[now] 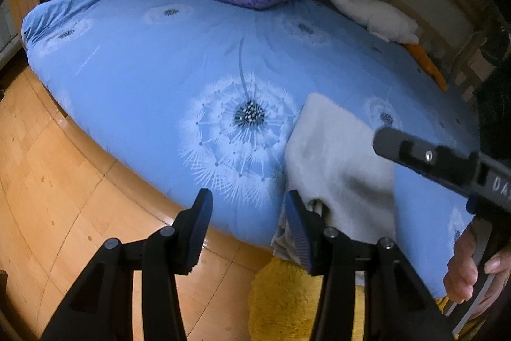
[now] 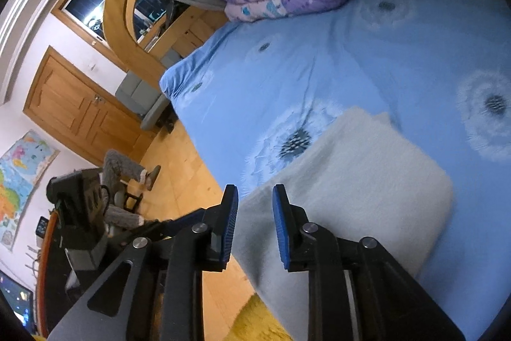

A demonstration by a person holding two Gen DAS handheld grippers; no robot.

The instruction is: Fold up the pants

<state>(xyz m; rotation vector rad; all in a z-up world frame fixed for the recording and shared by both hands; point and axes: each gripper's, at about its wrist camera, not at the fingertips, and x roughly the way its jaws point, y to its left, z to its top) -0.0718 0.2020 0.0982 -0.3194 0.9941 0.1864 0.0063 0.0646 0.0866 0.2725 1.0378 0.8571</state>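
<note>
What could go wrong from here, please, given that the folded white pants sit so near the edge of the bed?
1. The pants overhang the near edge of the bed; a nudge from the left gripper could drag them to the floor.
2. The right gripper is open above the top layer, so the fold may spring loose.
3. The two grippers work close together and could collide.

Left gripper (image 1: 247, 229) points steeply down, jaws parted with nothing between them. Right gripper (image 2: 255, 226) tilts down, jaws a narrow gap apart, empty. A hand (image 1: 472, 264) grips the right gripper's handle.
</note>
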